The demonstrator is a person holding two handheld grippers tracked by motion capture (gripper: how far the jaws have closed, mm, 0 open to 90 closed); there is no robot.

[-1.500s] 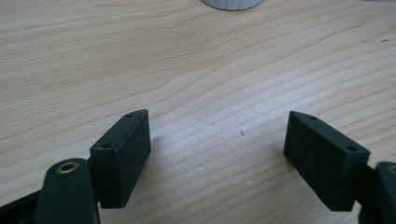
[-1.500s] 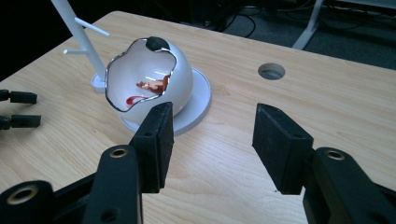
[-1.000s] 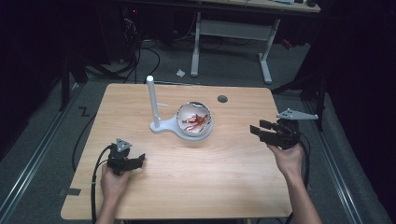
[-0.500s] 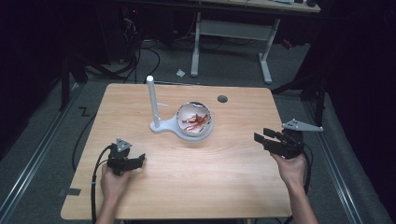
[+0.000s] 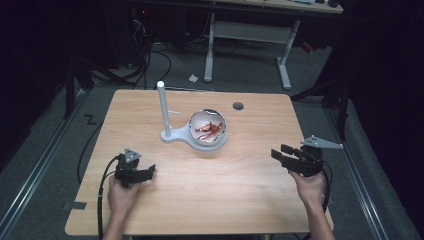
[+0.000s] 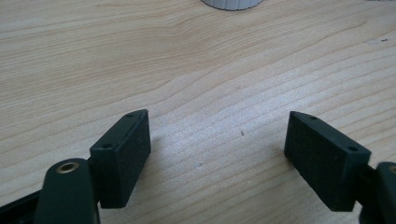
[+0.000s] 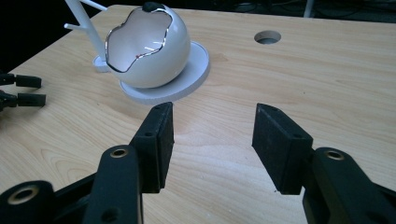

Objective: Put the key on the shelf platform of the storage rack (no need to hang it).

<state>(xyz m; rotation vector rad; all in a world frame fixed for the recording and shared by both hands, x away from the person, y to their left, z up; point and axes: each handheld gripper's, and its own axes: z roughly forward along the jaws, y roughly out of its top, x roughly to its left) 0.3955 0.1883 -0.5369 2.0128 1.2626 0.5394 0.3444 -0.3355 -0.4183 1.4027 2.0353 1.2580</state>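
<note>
Right gripper [image 7: 210, 128] gapes empty toward the egg-shaped bowl [image 7: 148, 46]; high view reveals red pieces [image 5: 210, 128] inside

A light wooden tabletop [image 5: 210, 195] with a round hole [image 5: 238, 106] near its far edge. Near the middle stands a white stand [image 5: 172, 136] with an upright post; its round base carries a white egg-shaped bowl [image 5: 208, 128].

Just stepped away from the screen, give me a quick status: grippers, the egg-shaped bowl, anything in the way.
Left gripper open, empty, low over the table. Right gripper open, empty. Egg-shaped bowl upright on its white stand, untouched. Nothing blocking.
</note>
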